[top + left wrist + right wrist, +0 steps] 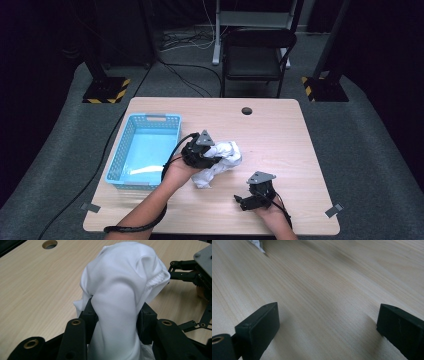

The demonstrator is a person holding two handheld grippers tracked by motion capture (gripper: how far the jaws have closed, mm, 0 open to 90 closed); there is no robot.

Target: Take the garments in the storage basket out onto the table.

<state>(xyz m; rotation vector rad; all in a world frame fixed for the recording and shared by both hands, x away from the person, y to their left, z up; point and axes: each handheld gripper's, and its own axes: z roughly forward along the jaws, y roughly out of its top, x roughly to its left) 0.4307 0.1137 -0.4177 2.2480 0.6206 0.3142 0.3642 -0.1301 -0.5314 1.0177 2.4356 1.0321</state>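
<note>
With my left claw [117, 315] clamped on the bunched white cloth [125, 287], which hangs just above the middle of the counter [280, 125], I judge I'm mid-carry; next I'd swing it left and drop it into the blue basket [172, 131] beside me. My right claw [327, 322] rests wide and empty near the counter's front edge, clear of that path

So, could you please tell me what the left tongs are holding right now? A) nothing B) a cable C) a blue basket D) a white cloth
D: the left tongs are shut on the white cloth, which bunches up between the jaws above the table.
</note>
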